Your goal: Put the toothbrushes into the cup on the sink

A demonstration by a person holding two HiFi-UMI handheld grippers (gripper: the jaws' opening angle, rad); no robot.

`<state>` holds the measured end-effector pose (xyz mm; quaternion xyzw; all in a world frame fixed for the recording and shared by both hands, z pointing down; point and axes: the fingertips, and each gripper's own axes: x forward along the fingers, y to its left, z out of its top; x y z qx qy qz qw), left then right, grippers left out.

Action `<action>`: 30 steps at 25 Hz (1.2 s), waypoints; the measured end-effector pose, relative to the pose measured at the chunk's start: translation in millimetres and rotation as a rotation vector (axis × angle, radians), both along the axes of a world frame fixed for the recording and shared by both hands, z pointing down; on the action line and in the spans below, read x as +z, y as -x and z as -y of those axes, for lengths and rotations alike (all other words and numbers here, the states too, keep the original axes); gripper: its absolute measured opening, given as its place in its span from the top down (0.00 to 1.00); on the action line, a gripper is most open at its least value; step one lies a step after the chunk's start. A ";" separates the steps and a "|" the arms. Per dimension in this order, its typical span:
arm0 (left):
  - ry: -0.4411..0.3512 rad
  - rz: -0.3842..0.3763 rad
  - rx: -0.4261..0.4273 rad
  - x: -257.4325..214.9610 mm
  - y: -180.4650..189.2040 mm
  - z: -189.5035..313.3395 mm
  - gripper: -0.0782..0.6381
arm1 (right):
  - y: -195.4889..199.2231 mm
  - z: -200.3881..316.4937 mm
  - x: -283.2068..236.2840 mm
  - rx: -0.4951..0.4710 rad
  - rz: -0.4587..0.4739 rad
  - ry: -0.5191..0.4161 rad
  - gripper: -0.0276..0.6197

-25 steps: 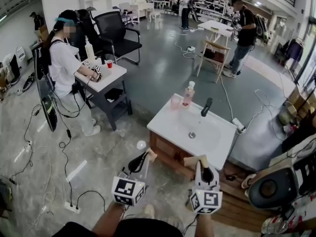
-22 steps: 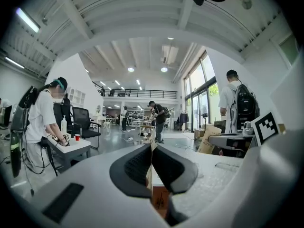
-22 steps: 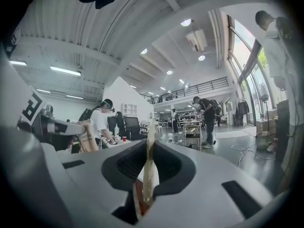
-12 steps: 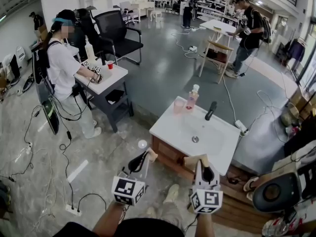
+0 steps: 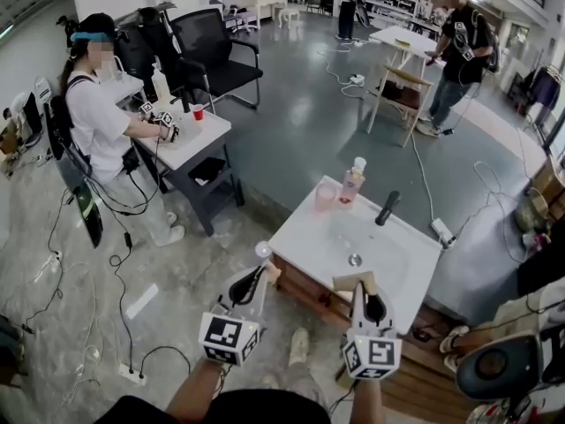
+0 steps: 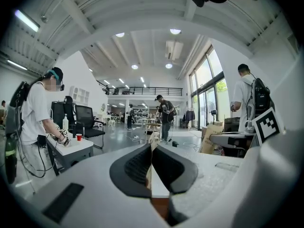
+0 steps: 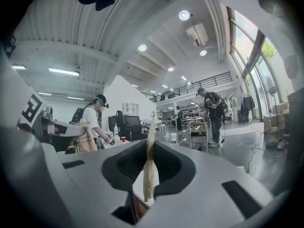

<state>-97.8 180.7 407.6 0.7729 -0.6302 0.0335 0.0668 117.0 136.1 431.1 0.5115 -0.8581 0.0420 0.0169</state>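
Each gripper holds a pale wooden toothbrush. My left gripper [image 5: 262, 277] is shut on a thin toothbrush [image 6: 152, 143] whose tan end [image 5: 271, 274] pokes out past the jaws. My right gripper [image 5: 357, 287] is shut on another toothbrush [image 7: 149, 167], which stands upright between the pads, its tan handle [image 5: 352, 282] showing above the jaws. Both grippers hover side by side just short of the near edge of the white sink [image 5: 305, 246]. The pink translucent cup [image 5: 325, 195] stands on the sink's far left corner, well beyond both grippers.
A soap bottle [image 5: 353, 181] stands right of the cup, and a black faucet [image 5: 387, 208] sits behind the basin. The sink rests on a wooden cabinet [image 5: 300, 281]. A person sits at a white desk [image 5: 190, 140] to the left; cables lie on the floor.
The view has shifted, so the sink now sits slightly lower and nearer. Both grippers keep their places in the view and their grips. A person at the back has walked on.
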 end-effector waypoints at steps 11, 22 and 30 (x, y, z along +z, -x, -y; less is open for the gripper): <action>0.032 -0.002 -0.041 10.5 2.1 90.8 0.88 | 8.6 98.9 9.9 -0.051 0.004 0.029 0.89; 0.055 0.008 -0.058 18.8 -15.0 156.0 0.88 | -2.1 167.8 16.4 -0.071 0.015 0.050 0.89; 0.057 0.018 -0.091 18.4 -15.3 185.3 0.88 | -1.3 202.1 20.4 -0.099 0.016 0.056 0.89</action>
